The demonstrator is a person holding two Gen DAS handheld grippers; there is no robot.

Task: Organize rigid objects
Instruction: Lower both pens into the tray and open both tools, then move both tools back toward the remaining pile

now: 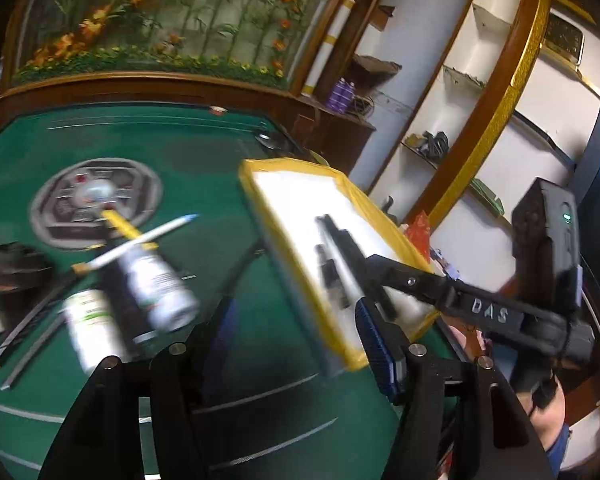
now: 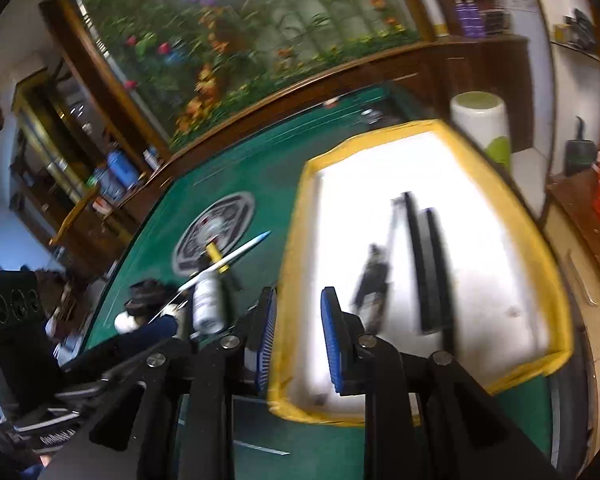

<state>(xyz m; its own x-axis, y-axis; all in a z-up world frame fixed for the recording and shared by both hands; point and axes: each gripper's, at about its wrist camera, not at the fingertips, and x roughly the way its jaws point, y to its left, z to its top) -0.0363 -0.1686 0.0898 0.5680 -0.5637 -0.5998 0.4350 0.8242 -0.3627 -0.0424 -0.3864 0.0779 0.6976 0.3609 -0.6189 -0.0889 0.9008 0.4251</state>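
Right wrist view: a white tray with a yellow rim [image 2: 296, 240] is seen on the green table [image 2: 236, 184]. Two long black bars [image 2: 428, 264] and a smaller dark thing [image 2: 374, 280] are already laid inside it. That part of the job looks done.

Much is left out on the table. A white pen with a blue tip [image 1: 140, 240], a white bottle [image 1: 160, 284], a second white can [image 1: 88, 324], thin black sticks [image 1: 24, 328] and a black round thing [image 1: 16, 276] are seen beside the tray, not in it.

The left gripper [image 1: 292, 340] is held with its jaws wide apart, and nothing is held between them. The right gripper [image 2: 298, 340] is held over the tray's near rim, its jaws a little apart, and nothing is pinched. The job is judged to be less than half done.
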